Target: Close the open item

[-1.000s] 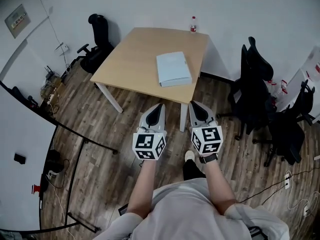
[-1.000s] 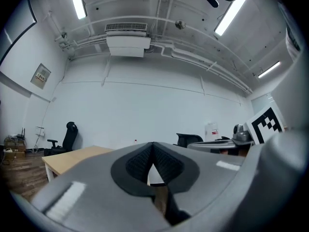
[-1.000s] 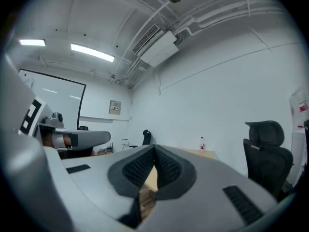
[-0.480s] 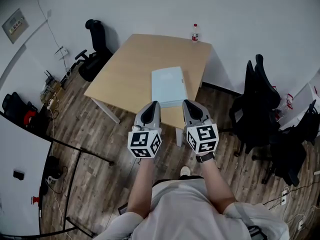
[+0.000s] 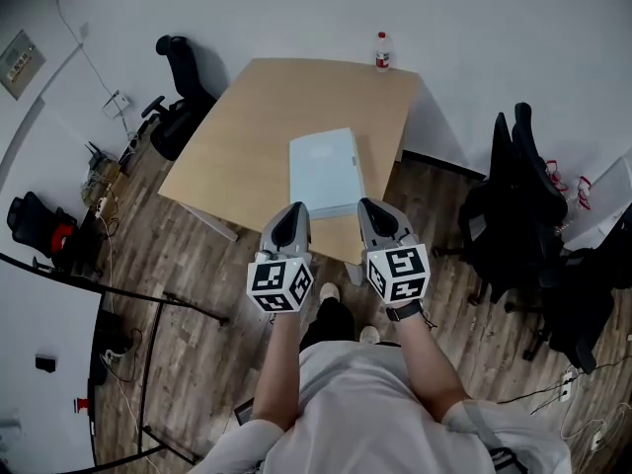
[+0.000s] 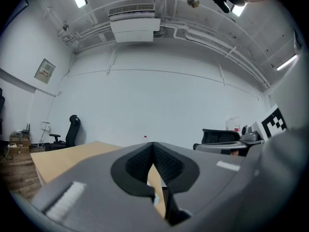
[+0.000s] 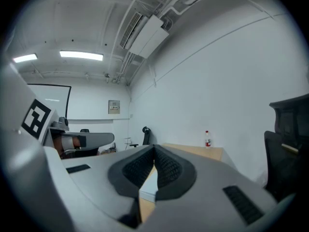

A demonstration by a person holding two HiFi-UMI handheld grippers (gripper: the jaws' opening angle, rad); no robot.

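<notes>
- the left gripper (image 5: 299, 208) and the right gripper (image 5: 367, 205) are hanging side by side in front of the person, each with its jaws pressed together on nothing, probably because no contact is needed yet.
- just ahead of both tips, the pale flat item (image 5: 324, 171) is lying on the wooden table (image 5: 247, 117), its near edge facing the grippers; i cannot tell whether it is lying open.
- far beyond it, a bottle (image 5: 381, 50) is standing at the table's far edge, well clear of any reach.
- out past the right gripper's side, black office chairs (image 5: 513, 191) are sitting apart from the table.
</notes>
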